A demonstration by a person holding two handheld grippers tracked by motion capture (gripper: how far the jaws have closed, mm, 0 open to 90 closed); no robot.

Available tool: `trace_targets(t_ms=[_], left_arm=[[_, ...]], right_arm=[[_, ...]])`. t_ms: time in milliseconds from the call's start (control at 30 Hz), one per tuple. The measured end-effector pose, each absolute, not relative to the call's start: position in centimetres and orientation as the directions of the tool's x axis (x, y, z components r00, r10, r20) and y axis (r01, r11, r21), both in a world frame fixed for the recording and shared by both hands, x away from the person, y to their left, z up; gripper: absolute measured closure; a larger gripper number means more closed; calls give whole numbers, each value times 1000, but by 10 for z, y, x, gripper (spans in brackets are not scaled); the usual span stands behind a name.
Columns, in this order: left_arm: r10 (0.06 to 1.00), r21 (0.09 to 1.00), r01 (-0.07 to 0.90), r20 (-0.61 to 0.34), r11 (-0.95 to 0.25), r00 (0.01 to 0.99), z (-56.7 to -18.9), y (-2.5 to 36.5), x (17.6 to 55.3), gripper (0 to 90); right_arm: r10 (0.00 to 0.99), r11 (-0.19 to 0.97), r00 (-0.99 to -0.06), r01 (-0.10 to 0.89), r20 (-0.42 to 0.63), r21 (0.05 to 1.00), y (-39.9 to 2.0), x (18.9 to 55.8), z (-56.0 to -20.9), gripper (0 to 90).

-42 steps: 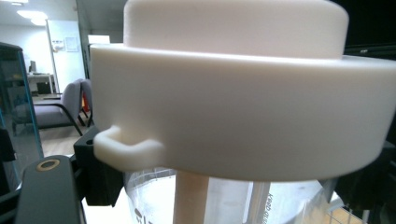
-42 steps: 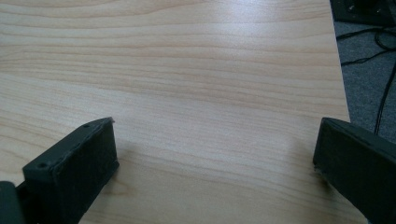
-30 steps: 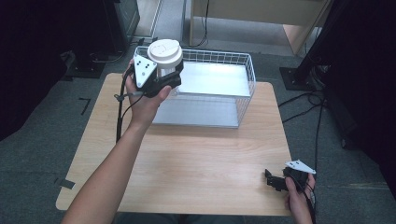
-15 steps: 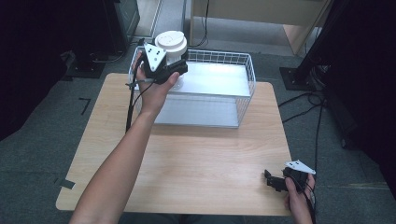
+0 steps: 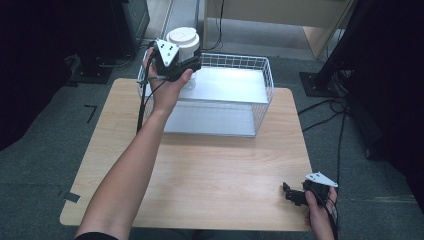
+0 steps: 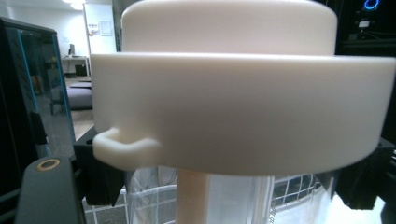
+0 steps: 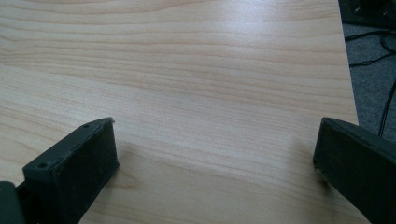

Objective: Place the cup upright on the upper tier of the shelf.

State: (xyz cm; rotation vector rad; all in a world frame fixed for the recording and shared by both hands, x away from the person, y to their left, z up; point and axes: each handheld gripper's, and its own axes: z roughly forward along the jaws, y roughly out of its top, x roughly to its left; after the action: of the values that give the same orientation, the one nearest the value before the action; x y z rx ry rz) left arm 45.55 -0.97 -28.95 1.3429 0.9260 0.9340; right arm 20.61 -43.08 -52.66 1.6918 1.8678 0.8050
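- Wooden table (image 5: 200, 170), wire basket (image 5: 250, 95) at far edge.
- Left gripper (image 5: 192, 62) clamps lidded cup (image 5: 183, 40) above basket's left end, likely for drop-in.
- Right gripper (image 5: 292, 195) idle, jaws wide, near table corner.

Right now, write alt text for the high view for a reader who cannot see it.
The person's left gripper holds a white lidded cup above the left end of a white wire basket at the far edge of a wooden table. The right gripper rests low at the table's near right corner, holding nothing.

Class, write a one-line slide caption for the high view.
Left gripper holds a lidded white cup above the wire basket; right gripper rests open on the table.
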Motion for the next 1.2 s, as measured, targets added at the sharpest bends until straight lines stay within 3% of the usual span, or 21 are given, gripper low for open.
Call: trace_targets(t_ms=[133,167,233,1200], left_arm=[[931,1000,12,-27,24,365,-289,-8,455,119],[923,998,43,-52,38,382,-288,-6,454,52],[924,996,85,-65,35,376,-288,-4,454,0],[906,996,87,-32,-6,423,-327,24,394,0]], right_arm=[[993,58,-111,704,29,708,-431,206,-527,0],[993,58,-111,704,28,708,-431,206,-527,0],[993,58,-111,704,28,708,-431,206,-527,0],[993,60,-114,703,28,709,-431,206,-527,0]])
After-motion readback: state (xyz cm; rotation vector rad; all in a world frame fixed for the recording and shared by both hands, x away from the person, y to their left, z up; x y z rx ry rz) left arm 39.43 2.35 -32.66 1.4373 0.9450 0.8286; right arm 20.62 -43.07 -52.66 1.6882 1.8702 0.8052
